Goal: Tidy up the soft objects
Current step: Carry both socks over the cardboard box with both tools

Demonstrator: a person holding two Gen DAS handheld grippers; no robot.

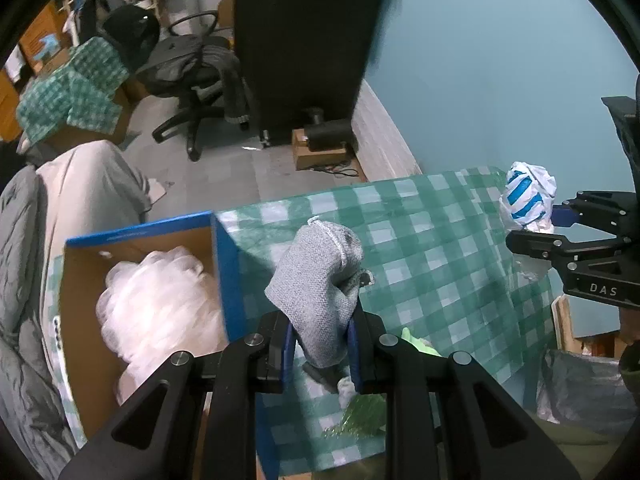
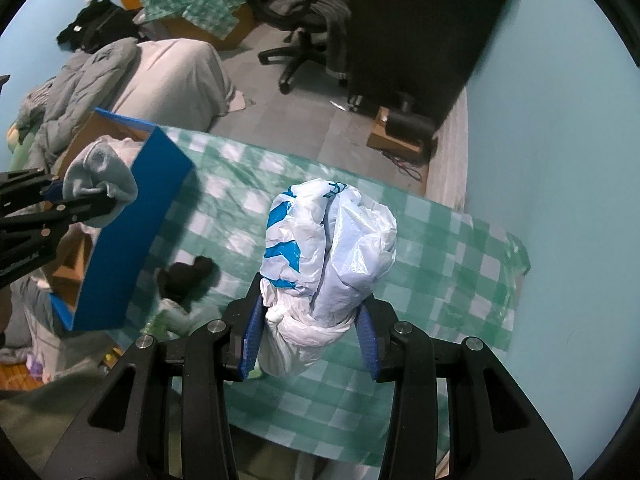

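Observation:
My left gripper (image 1: 322,344) is shut on a grey knitted sock (image 1: 316,276) and holds it above the green checked tablecloth (image 1: 432,248), just right of a blue cardboard box (image 1: 228,264). The box holds a white mesh puff (image 1: 160,304). My right gripper (image 2: 312,340) is shut on a crumpled white and blue plastic bag (image 2: 332,248), held above the cloth (image 2: 440,280). The right gripper (image 1: 556,224) with its bag (image 1: 528,196) shows in the left wrist view. The left gripper (image 2: 60,200) with the sock (image 2: 100,176) shows by the box (image 2: 136,232) in the right wrist view.
A black soft item (image 2: 188,276) and a pale green item (image 2: 176,316) lie on the cloth near the box. A bed with grey bedding (image 2: 120,80) stands behind the table. An office chair (image 1: 192,76) and a dark cabinet (image 1: 312,40) stand on the floor beyond.

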